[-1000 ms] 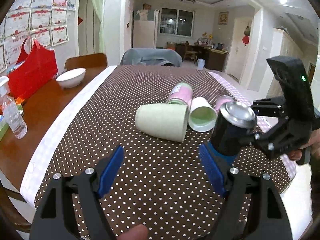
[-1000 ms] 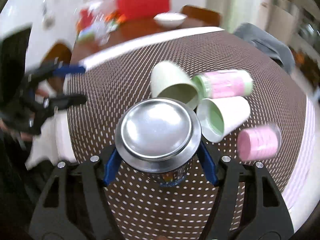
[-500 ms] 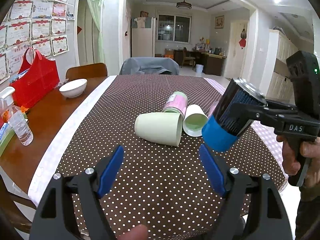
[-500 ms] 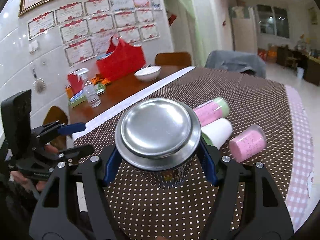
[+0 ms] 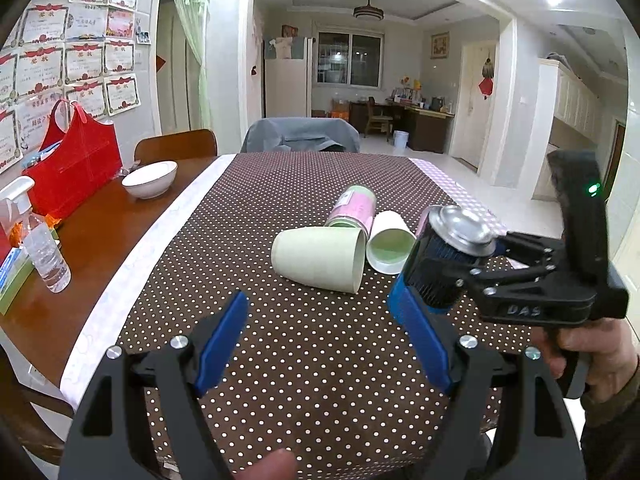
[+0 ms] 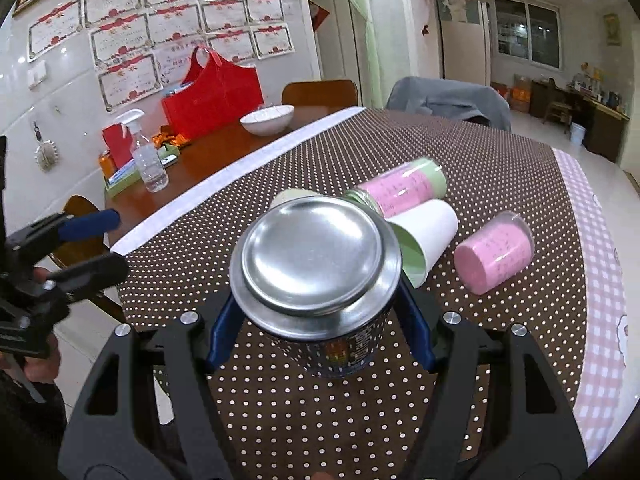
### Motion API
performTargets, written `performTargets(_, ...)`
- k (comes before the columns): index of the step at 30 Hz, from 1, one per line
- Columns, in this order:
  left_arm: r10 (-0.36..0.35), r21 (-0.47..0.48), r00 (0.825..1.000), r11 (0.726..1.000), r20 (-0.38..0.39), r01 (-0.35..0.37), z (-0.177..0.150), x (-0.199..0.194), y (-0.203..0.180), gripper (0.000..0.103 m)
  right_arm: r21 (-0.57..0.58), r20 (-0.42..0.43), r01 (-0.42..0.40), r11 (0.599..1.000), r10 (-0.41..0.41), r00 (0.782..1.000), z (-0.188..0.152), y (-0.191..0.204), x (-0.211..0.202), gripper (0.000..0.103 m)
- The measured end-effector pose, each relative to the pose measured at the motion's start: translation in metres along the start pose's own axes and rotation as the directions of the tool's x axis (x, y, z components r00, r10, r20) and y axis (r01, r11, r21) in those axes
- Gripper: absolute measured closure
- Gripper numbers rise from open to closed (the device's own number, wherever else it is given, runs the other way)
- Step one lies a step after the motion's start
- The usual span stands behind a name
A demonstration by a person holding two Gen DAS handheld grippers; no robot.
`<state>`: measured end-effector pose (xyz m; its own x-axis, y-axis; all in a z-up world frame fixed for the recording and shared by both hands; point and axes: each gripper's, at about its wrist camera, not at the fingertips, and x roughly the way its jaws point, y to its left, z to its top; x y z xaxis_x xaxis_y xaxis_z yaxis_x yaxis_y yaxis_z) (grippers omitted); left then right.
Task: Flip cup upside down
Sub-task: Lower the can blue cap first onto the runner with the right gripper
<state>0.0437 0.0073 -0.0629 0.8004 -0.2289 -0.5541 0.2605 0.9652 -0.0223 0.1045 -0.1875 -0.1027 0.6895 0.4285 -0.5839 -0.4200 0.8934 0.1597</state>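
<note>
My right gripper [image 6: 320, 330] is shut on a dark metal cup [image 6: 316, 268]. The cup's steel base faces the right wrist camera. In the left wrist view the same cup [image 5: 444, 256] is tilted, with its base up and to the right and its blue rim low over the dotted cloth [image 5: 300, 360]. Whether the rim touches the cloth is hidden. My left gripper [image 5: 320, 320] is open and holds nothing, and its right finger is just in front of the cup. A pale green cup [image 5: 320, 258] lies on its side behind it.
A white cup [image 5: 390, 246], a pink and green cup [image 5: 354, 208] and a pink cup [image 6: 494, 258] lie on their sides on the cloth. On the bare wood at the left are a white bowl [image 5: 150, 178], a red bag [image 5: 74, 168] and a spray bottle [image 5: 44, 252].
Half a second ago the right gripper held the cup higher and more tilted. It has since come down close to the left gripper's right finger. The left gripper stays open.
</note>
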Motion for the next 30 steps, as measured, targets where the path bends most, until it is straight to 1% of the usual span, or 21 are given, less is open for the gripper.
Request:
performTargets(6,0.003,0.001,1.0,1.0,0.002,-0.003,0.0,-0.001,0.001,0.026,0.016,-0.058,0.028,0.999,-0.027,0.998,-0.007,-0.007,0.022,0.035)
performTargets(9,0.003,0.002,1.0,1.0,0.007,-0.003,0.001,-0.003,0.002,0.026,0.024,-0.066,0.043,0.999,-0.041,0.997,-0.009,-0.008,0.025,0.034)
performTargets(11,0.004,0.003,1.0,1.0,0.009,-0.004,0.002,-0.004,0.002,0.026,0.048,-0.037,0.04,0.998,-0.038,0.999,-0.01,-0.011,0.019,0.023)
performTargets(12,0.005,0.004,1.0,1.0,0.01,-0.005,0.002,-0.004,0.001,0.026,0.058,-0.025,0.04,0.998,-0.038,0.999,-0.009,-0.012,0.017,0.013)
performTargets(13,0.006,0.004,1.0,1.0,0.01,-0.006,0.003,-0.005,0.001,0.026,0.069,-0.01,0.04,0.997,-0.04,0.999,-0.008,-0.013,0.013,0.007)
performTargets(21,0.013,0.017,1.0,1.0,0.025,-0.013,0.005,-0.011,-0.005,0.026,0.149,0.106,0.049,0.988,-0.065,0.992,0.001,-0.018,-0.021,0.006)
performTargets(25,0.016,0.022,0.999,1.0,0.034,-0.017,0.007,-0.015,-0.008,0.026,0.171,0.143,0.044,0.984,-0.069,0.987,0.006,-0.017,-0.035,0.006)
performTargets(27,0.02,0.028,0.999,0.999,0.042,-0.021,0.008,-0.018,-0.01,0.026,0.179,0.157,0.054,0.982,-0.083,0.984,0.008,-0.015,-0.042,0.006)
performTargets(30,0.027,0.036,0.998,0.999,0.057,-0.029,0.012,-0.022,-0.014,0.026,0.2,0.156,0.072,0.977,-0.104,0.982,0.011,-0.014,-0.05,0.006)
